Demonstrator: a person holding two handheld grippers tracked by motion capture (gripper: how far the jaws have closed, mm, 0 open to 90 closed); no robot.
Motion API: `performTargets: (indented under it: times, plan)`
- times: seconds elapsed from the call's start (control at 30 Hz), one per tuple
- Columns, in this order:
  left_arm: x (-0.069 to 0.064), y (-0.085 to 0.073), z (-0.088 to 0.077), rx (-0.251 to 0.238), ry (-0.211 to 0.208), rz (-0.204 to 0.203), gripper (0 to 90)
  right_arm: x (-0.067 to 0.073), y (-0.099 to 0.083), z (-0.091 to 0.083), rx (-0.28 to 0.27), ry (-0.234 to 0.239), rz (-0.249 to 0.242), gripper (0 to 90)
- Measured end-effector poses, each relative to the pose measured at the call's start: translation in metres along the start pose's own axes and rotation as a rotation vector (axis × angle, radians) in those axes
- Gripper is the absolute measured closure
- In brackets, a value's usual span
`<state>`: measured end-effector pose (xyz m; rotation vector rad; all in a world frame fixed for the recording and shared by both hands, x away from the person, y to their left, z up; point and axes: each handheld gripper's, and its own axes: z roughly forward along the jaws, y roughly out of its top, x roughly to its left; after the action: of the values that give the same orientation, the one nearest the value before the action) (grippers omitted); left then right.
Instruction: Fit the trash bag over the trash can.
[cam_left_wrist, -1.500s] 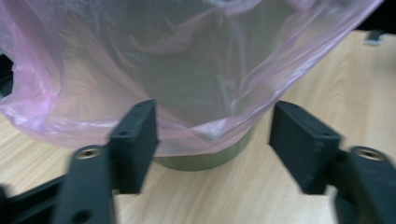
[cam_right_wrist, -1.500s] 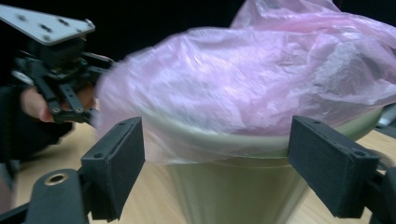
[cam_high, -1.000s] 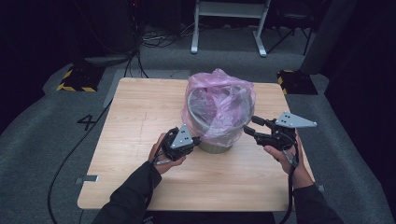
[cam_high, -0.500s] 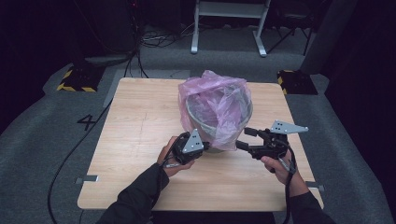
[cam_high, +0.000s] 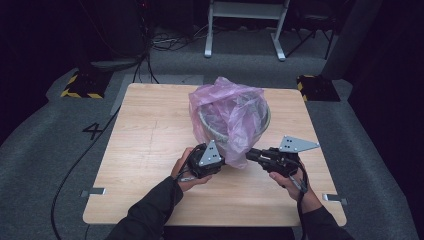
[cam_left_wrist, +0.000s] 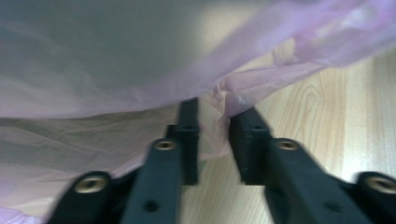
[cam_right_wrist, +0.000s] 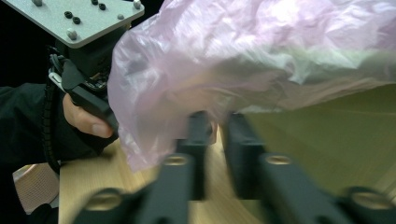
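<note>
A metal bucket (cam_high: 235, 131) lined with a pink plastic bag (cam_high: 227, 112) is tilted toward the person, near the middle of the wooden worktop (cam_high: 150, 135). The bag spills over the rim and hangs down the near side.

The left claw (cam_high: 226, 161) sits at the bucket's near left, held in the person's left hand (cam_high: 182, 172), with its grey three-cornered plate facing up. In the left gripper view its jaws stand a little apart with a fold of the pink film between them, and the film seems to be touching the inner faces. The picture is soft there, so I cannot tell whether the fold is truly pinched.

The right claw (cam_high: 250, 154) comes in from the near right, held in the right hand (cam_high: 290, 180), and points at the same hanging part of the bag. In the right gripper view its jaws are likewise narrowly parted, with the bag's edge draped over their tips. Whether they clamp it I cannot tell. That view also shows the left claw's plate and fingers (cam_right_wrist: 86, 122) behind the film.
</note>
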<state>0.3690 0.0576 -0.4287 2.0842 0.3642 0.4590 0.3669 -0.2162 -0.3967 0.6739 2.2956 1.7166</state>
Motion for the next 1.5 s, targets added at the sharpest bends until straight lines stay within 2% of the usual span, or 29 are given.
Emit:
performTargets:
  times: [0.03,0.1,0.2,0.27,0.33,0.43,0.5,0.57,0.6,0.67,0.73,0.8,0.87,0.93,1.0,1.07,1.2,1.3,1.37,1.4,1.43,1.5]
  plan:
    - [0.000,-0.001,-0.002,-0.003,-0.002,-0.005,67.1,-0.001,-0.001,-0.001,-0.008,0.002,-0.003,90.0]
    - [0.004,-0.004,-0.010,0.010,-0.044,-0.029,46.6,-0.005,-0.002,-0.004,-0.017,-0.013,0.008,90.0]
    - [0.010,-0.010,-0.027,0.014,-0.087,-0.063,27.6,-0.017,-0.004,-0.013,-0.030,-0.057,0.047,90.0]
    - [0.015,-0.013,-0.041,0.009,-0.060,-0.085,23.2,-0.022,-0.006,-0.017,-0.034,-0.085,0.063,90.0]
    - [0.023,-0.014,-0.057,-0.022,-0.030,-0.104,20.0,-0.028,-0.008,-0.021,-0.029,-0.127,0.076,90.0]
    - [0.038,-0.010,-0.077,-0.056,0.031,-0.122,19.9,-0.037,-0.009,-0.027,-0.029,-0.165,0.087,90.0]
    - [0.049,-0.007,-0.086,-0.076,0.039,-0.132,19.1,-0.043,-0.008,-0.030,-0.021,-0.212,0.077,90.0]
    - [0.056,-0.006,-0.092,-0.100,0.068,-0.139,15.8,-0.050,-0.008,-0.033,-0.025,-0.224,0.097,90.0]
    - [0.061,-0.005,-0.094,-0.112,0.086,-0.149,16.1,-0.053,-0.008,-0.033,-0.025,-0.223,0.106,90.0]
    - [0.070,-0.001,-0.096,-0.110,0.140,-0.144,16.0,-0.058,-0.009,-0.036,-0.028,-0.246,0.107,90.0]
    - [0.082,0.005,-0.097,-0.142,0.153,-0.168,15.9,-0.064,-0.010,-0.040,-0.037,-0.255,0.127,90.0]
    - [0.089,0.011,-0.095,-0.138,0.181,-0.160,16.0,-0.068,-0.010,-0.042,-0.033,-0.275,0.127,90.0]
    - [0.095,0.018,-0.092,-0.143,0.189,-0.154,16.0,-0.071,-0.010,-0.042,-0.027,-0.286,0.129,90.0]
    - [0.102,0.026,-0.088,-0.133,0.249,-0.137,17.2,-0.076,-0.009,-0.042,-0.021,-0.295,0.135,90.0]
    - [0.113,0.032,-0.087,-0.163,0.233,-0.154,24.4,-0.079,-0.009,-0.042,-0.020,-0.300,0.145,90.0]
    - [0.121,0.035,-0.085,-0.169,0.221,-0.170,27.5,-0.083,-0.008,-0.042,-0.008,-0.321,0.134,90.0]
    - [0.135,0.038,-0.072,-0.116,0.203,-0.175,31.1,-0.096,-0.009,-0.042,0.007,-0.338,0.159,90.0]
    - [0.145,0.037,-0.067,-0.121,0.176,-0.220,39.8,-0.104,-0.009,-0.043,0.005,-0.342,0.189,90.0]
    - [0.148,0.035,-0.065,-0.129,0.163,-0.226,45.4,-0.106,-0.007,-0.044,0.014,-0.366,0.168,90.0]
    - [0.149,0.034,-0.064,-0.125,0.155,-0.228,49.6,-0.108,-0.007,-0.044,0.017,-0.367,0.174,90.0]
    - [0.151,0.033,-0.063,-0.120,0.156,-0.226,53.1,-0.110,-0.007,-0.044,0.018,-0.369,0.178,90.0]
    - [0.152,0.031,-0.062,-0.124,0.156,-0.235,59.8,-0.113,-0.008,-0.044,0.032,-0.400,0.155,90.0]
